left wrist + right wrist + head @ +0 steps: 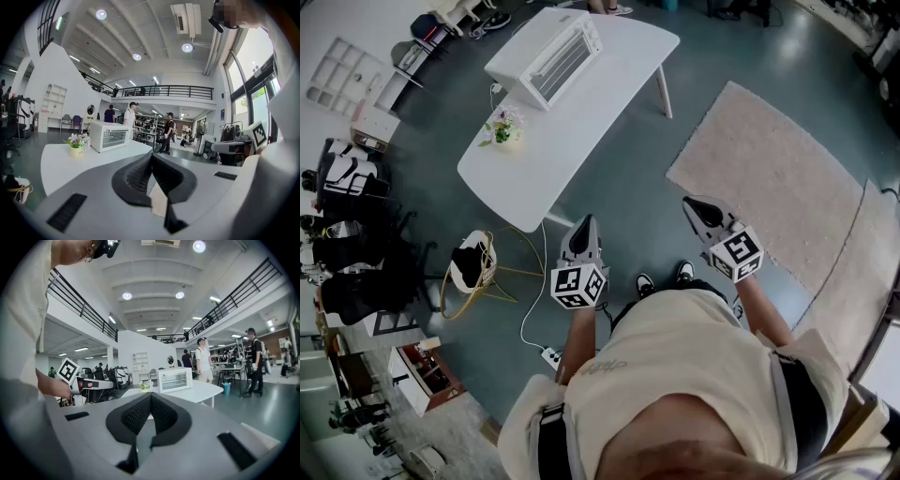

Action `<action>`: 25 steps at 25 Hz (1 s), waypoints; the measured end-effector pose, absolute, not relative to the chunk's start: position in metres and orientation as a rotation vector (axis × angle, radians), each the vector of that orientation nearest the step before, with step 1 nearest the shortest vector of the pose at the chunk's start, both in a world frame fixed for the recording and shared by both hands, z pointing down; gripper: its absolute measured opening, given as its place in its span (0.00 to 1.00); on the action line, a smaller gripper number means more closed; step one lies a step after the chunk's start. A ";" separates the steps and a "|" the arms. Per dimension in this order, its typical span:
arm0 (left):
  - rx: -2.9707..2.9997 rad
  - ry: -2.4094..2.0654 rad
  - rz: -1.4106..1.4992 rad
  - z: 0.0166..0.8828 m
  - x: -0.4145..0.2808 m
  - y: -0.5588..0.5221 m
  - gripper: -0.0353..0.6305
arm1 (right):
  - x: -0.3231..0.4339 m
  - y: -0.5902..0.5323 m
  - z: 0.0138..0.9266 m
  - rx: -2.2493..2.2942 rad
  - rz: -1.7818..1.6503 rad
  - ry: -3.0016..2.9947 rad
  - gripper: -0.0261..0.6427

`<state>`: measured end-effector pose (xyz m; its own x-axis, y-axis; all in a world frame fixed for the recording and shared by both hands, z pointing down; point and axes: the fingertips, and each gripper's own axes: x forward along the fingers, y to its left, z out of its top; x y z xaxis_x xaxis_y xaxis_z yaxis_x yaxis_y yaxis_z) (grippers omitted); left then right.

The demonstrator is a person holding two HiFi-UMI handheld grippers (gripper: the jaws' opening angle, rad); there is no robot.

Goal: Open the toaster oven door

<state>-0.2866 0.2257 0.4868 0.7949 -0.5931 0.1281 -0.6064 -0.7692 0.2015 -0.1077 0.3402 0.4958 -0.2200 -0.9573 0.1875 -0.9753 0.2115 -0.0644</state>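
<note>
"Head view, item one: where is the toaster oven (546, 53)?"

"On the far end of the white table (581, 122), by its left edge. The glass door is shut and faces my side, which I judge suits a straight approach. I stand well apart from the near end."

"Item two, left gripper (584, 230)?"

"Its jaws are pressed together with nothing between them. I hold it out level ahead of me, aimed at the table. I take this for a carrying pose, since there is nothing to grasp from here."

"Item three, right gripper (698, 208)?"

"Likewise closed and empty, carried beside the other. Its own view has the oven dead ahead over the jaw tips."

"Other stock?"

"One small pot of flowers (504, 131) at the table's left edge, clear of the oven door's swing as far as I can judge. A pale rug (778, 178) lies on the floor to the right."

"Any writing?"

"Square black-and-white markers on both gripper cubes. No brand shows on the oven, and the faint print on my shirt is too blurred to read."
</note>
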 end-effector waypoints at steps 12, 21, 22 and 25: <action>2.792 -0.944 0.056 0.469 -0.275 0.216 0.08 | -0.089 0.316 0.466 1.949 0.139 -2.401 0.05; 2.795 -0.929 0.083 0.475 -0.258 0.218 0.08 | -0.076 0.317 0.475 1.930 0.115 -2.325 0.05; 2.795 -0.930 0.083 0.475 -0.257 0.217 0.08 | -0.074 0.317 0.475 1.925 0.112 -2.327 0.05; 2.797 -0.936 0.080 0.475 -0.249 0.215 0.08 | -0.069 0.316 0.476 1.917 0.102 -2.343 0.05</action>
